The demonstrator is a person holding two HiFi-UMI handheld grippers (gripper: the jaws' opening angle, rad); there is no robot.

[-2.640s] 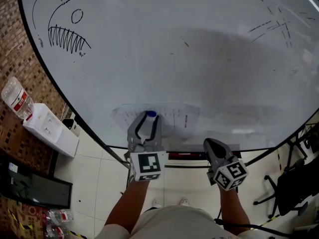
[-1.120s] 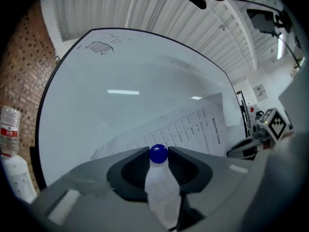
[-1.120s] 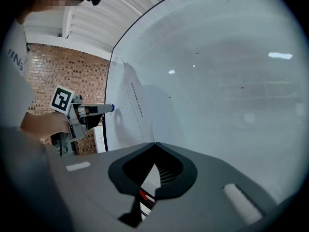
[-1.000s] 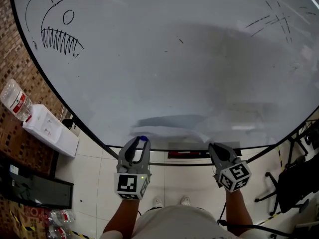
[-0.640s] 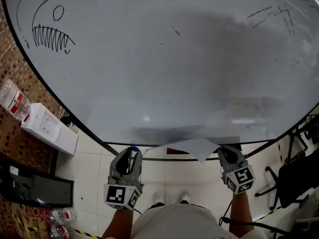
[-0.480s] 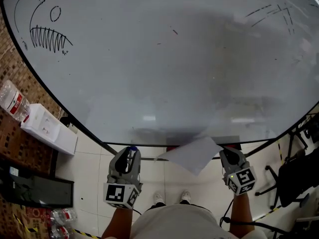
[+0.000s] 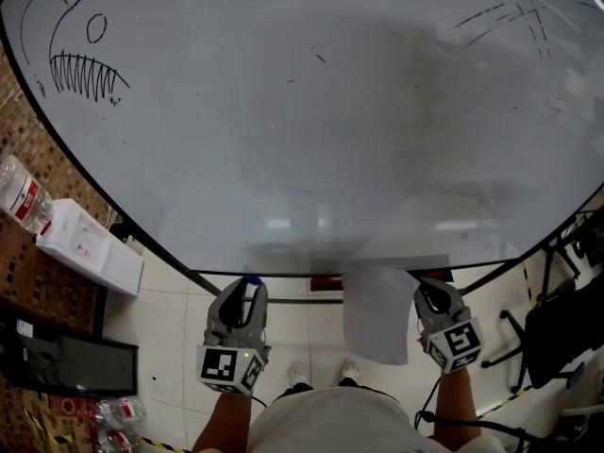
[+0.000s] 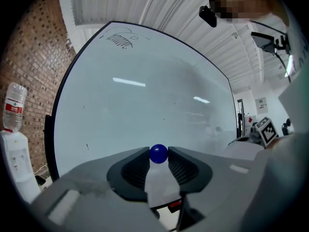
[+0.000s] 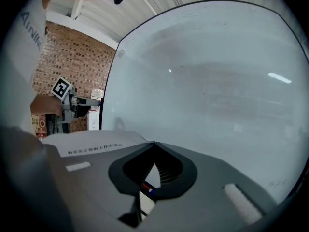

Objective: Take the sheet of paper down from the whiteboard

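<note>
Here, the sheet of paper (image 7: pixel 376 317) is held clear of the whiteboard (image 7: pixel 302 111) in the closed right tongs (image 7: pixel 428 291), a blue magnet (image 8: pixel 158 153) gripped aside by the left tongs (image 7: pixel 247 291).

Even overhead light, strip-light glare on whiteboard (image 7: pixel 302 111), broad soft shadow mid-board, heavy fisheye bends edges, corners vignetted black.

Below the whiteboard (image 7: pixel 283 140), itself cut off at the top, the gripped corner of the sheet of paper (image 7: pixel 376 314) is hidden by the right gripper (image 7: pixel 429 291), and its print cannot be read.
</note>
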